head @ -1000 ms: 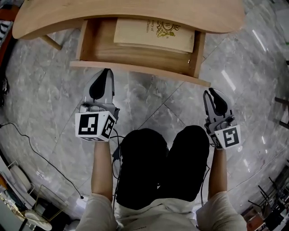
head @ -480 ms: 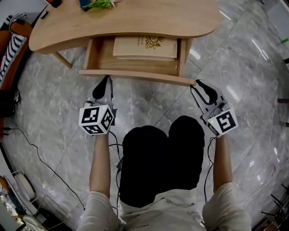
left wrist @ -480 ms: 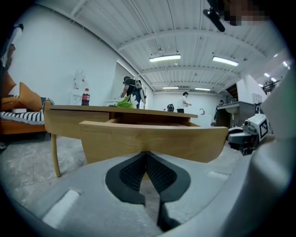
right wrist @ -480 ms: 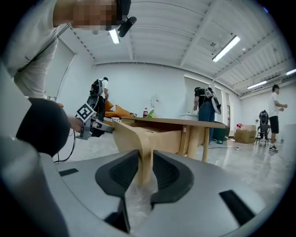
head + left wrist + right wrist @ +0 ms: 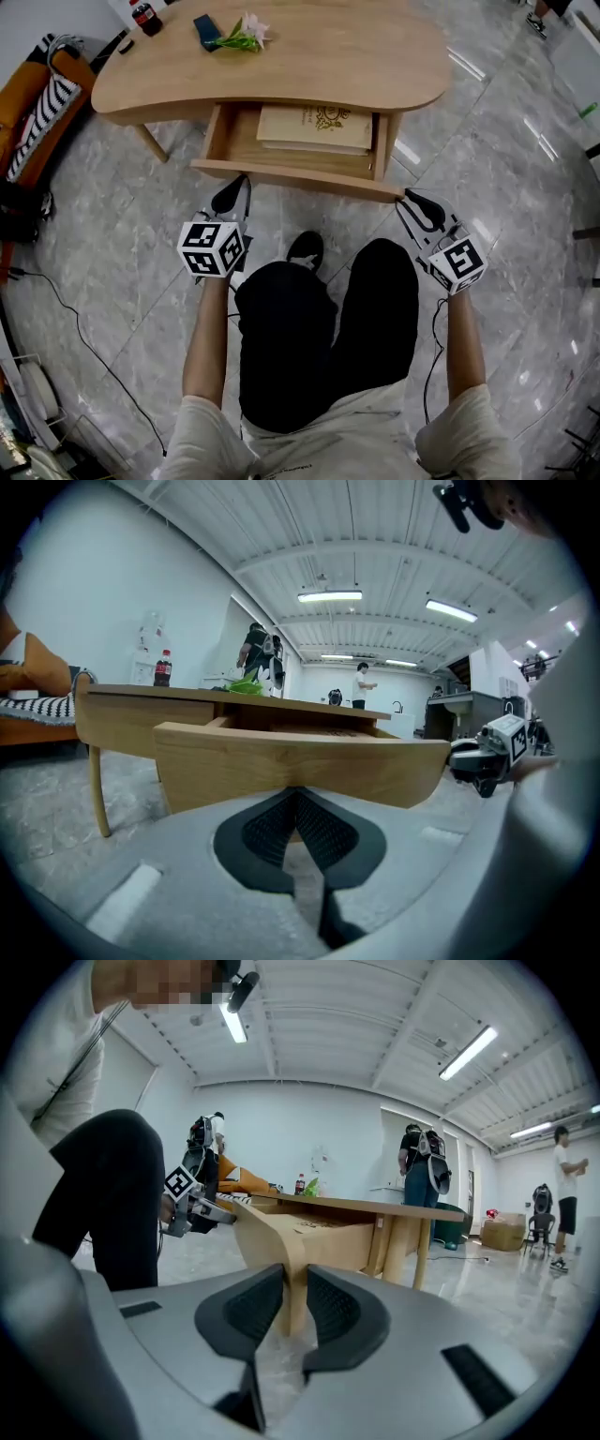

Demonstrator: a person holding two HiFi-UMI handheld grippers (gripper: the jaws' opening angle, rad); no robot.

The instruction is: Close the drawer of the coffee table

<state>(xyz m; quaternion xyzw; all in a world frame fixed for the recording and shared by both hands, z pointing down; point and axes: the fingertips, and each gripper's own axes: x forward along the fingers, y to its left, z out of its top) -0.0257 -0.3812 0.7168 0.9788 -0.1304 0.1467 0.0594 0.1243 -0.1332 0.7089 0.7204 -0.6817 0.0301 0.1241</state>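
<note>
**Operator:** Drawer position?

**Notes:** The drawer (image 5: 221, 134) stands open under the coffee table (image 5: 309, 66). A tan booklet (image 5: 314, 128) lies flat inside. The drawer front (image 5: 300, 178) faces you, between the table and your knees.

**Operator:** Left side?

**Notes:** Your left gripper (image 5: 298, 794) has its jaws pressed together, tips meeting in a point. The tips sit at the lower edge of the drawer front, left of its middle, touching it or just short of it. Nothing is between them.

**Operator:** Right side?

**Notes:** Your right gripper (image 5: 295, 1283) has its jaws a narrow gap apart. It is at the right-hand end of the drawer front, and that end's edge shows upright in the gap. I cannot tell whether the pads bear on the wood. Both grippers are low, near the marble floor (image 5: 112, 225).
</note>
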